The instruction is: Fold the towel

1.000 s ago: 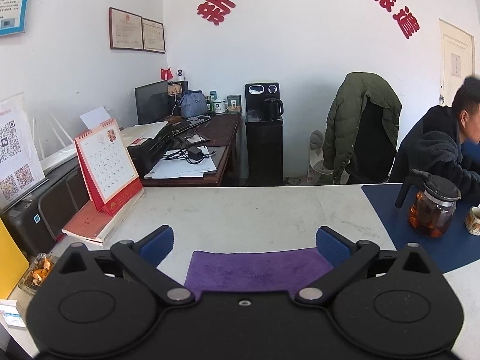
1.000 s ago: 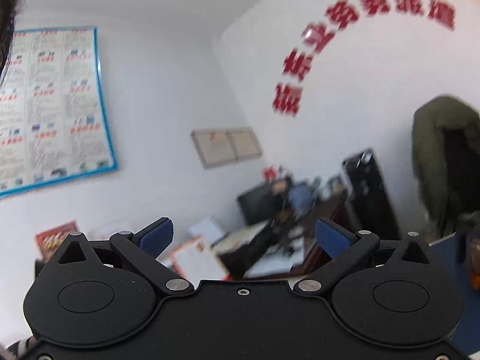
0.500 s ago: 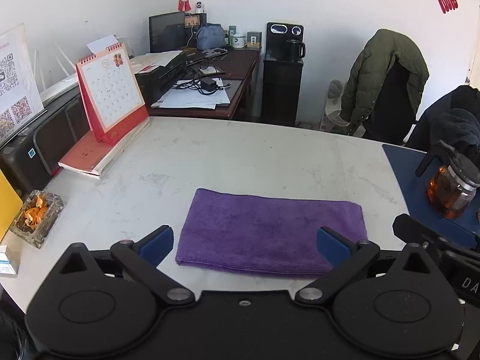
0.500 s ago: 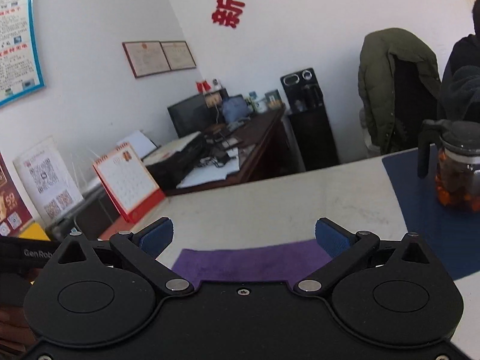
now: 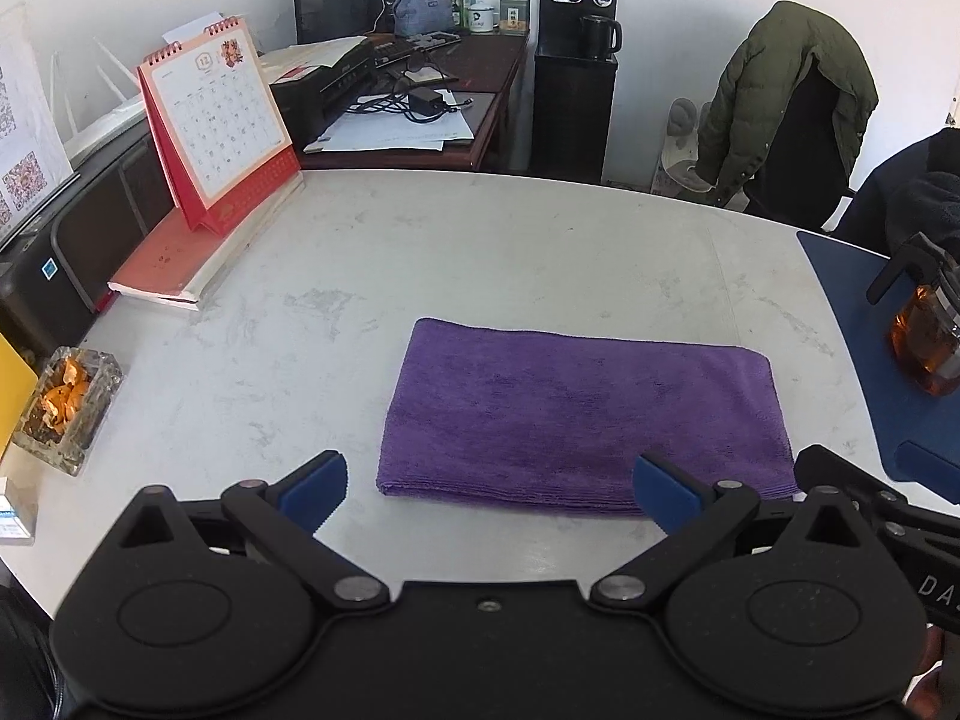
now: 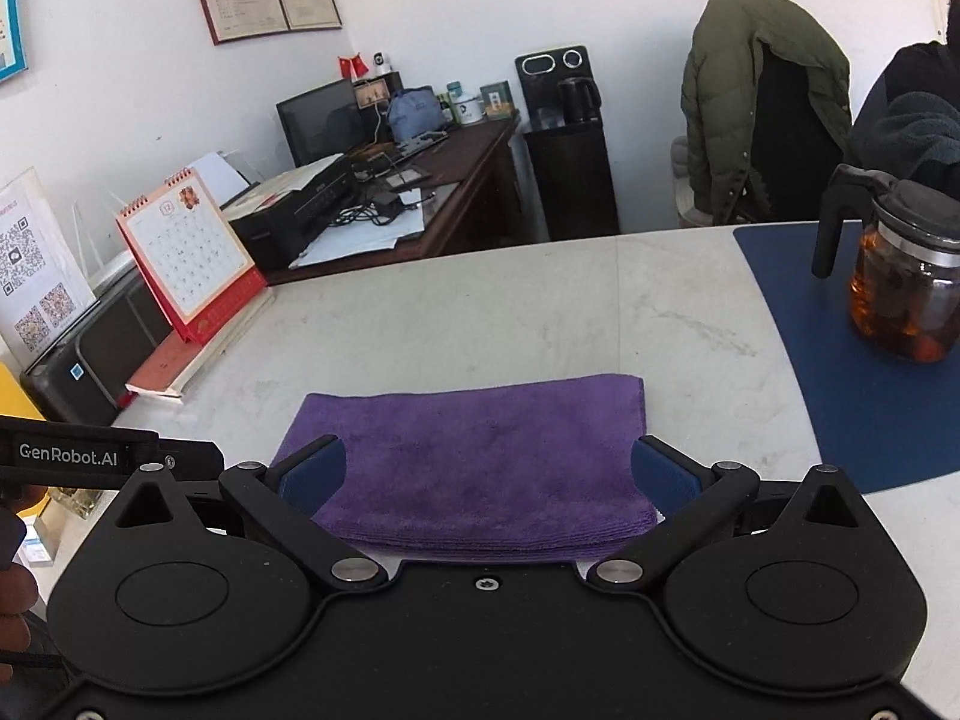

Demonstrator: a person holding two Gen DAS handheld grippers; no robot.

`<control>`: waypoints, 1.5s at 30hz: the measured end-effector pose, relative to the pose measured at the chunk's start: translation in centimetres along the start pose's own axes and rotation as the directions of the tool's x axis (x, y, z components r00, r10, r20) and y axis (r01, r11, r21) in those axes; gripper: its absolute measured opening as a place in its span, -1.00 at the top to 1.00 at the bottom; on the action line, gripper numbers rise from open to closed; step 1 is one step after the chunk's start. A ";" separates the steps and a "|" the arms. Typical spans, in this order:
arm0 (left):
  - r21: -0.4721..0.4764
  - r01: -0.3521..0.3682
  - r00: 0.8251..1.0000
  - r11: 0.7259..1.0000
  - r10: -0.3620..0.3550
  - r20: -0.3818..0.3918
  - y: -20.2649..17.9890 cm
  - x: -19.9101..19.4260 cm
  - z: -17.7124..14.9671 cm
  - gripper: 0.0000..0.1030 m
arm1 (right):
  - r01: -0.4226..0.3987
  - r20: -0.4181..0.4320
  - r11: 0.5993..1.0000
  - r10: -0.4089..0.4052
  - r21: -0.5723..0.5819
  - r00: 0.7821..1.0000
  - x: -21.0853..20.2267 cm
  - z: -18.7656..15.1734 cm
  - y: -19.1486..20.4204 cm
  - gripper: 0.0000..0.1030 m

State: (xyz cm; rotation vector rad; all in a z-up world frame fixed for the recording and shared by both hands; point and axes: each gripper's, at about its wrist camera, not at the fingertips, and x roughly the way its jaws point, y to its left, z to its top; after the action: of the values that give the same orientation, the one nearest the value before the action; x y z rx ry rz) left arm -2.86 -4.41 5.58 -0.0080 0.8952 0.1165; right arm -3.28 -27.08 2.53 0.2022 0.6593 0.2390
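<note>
Purple towel (image 5: 579, 414) lies flat and folded on the white worktop (image 5: 480, 252), close to its near edge. Left claw (image 5: 489, 489) spread wide, hovering over that edge, its right pad over the towel's near hem, holding nothing. Right claw (image 6: 489, 477) wide too, empty, both pads above the towel (image 6: 474, 456). Left view catches the glass dish (image 5: 66, 408) of orange bits at the left edge. Right view shows the whole teapot (image 6: 900, 276) on the blue mat (image 6: 840, 396) at the right edge, plus framed certificates (image 6: 267, 3) on the wall. Calendar (image 5: 219, 123) shows in both.
</note>
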 end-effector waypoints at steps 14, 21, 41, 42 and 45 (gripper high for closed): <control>0.021 0.030 0.999 0.999 -0.029 -0.040 1.3 2.0 0.6 -0.98 | 0.062 0.065 0.994 -0.056 -0.087 0.996 2.7 2.0 2.7 -1.00; 0.031 0.041 0.997 0.999 -0.039 -0.063 2.2 3.2 0.7 -0.97 | 0.047 0.000 0.990 -0.048 -0.132 0.999 4.1 0.7 4.2 -1.00; 0.036 0.138 0.981 0.990 -0.132 -0.141 4.0 8.0 0.4 -0.98 | 0.196 -0.136 0.979 -0.203 -0.060 0.970 7.1 -0.4 4.0 -1.00; 0.034 0.148 0.979 0.988 -0.142 -0.148 3.9 8.2 0.4 -0.97 | 0.202 -0.140 0.977 -0.210 -0.067 0.968 7.3 -0.4 4.0 -1.00; 0.039 0.186 0.972 0.982 -0.178 -0.153 3.5 8.7 0.7 -0.98 | 0.242 -0.150 0.965 -0.255 -0.101 0.955 7.6 -0.4 3.7 -1.00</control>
State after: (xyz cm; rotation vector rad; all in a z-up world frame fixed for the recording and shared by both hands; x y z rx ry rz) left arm 2.74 -0.01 -0.61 -0.0499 1.0426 -0.0807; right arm 1.75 -21.37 -1.21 0.0198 0.8273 0.0389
